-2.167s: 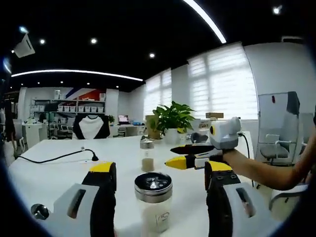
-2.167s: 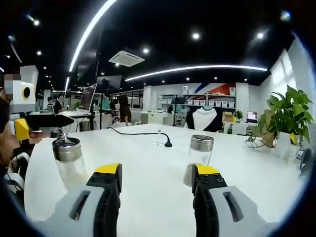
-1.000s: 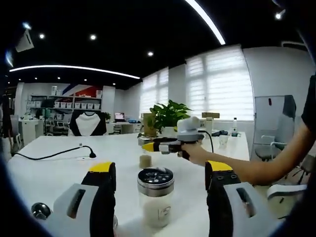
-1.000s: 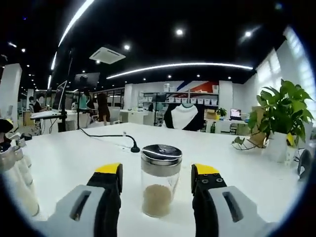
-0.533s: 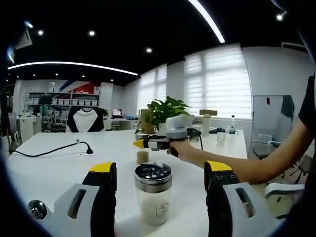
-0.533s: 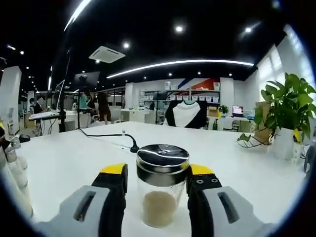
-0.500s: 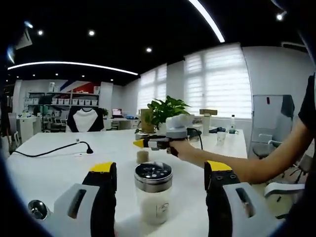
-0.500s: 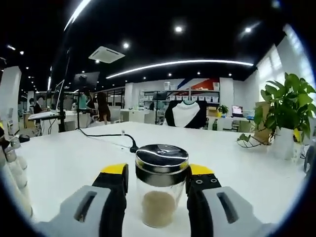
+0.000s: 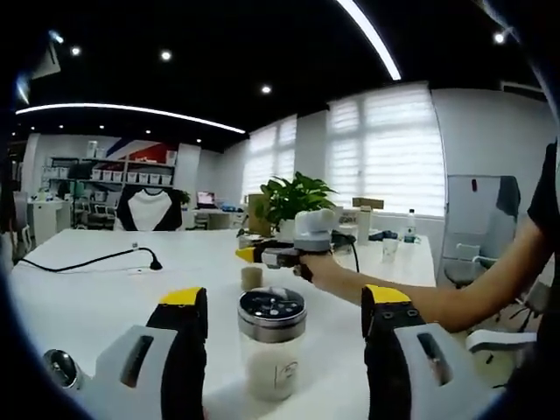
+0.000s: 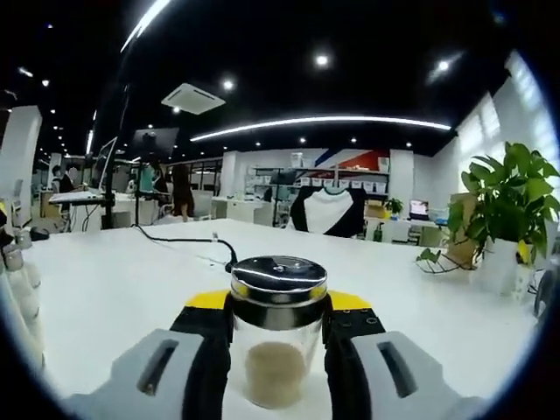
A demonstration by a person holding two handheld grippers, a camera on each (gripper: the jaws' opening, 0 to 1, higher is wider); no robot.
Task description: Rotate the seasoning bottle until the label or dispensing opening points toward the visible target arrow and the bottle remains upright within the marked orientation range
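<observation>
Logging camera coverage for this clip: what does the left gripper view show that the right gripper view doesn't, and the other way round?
Left gripper view: the white-filled bottle standing between the open jaws of the left gripper, the person's forearm and the windows. Right gripper view: a close look at the right gripper shut against the sides of the brown-filled bottle, and people at desks far behind. Both: the white table, the black cable, the potted plant, and that gripper and bottle.
</observation>
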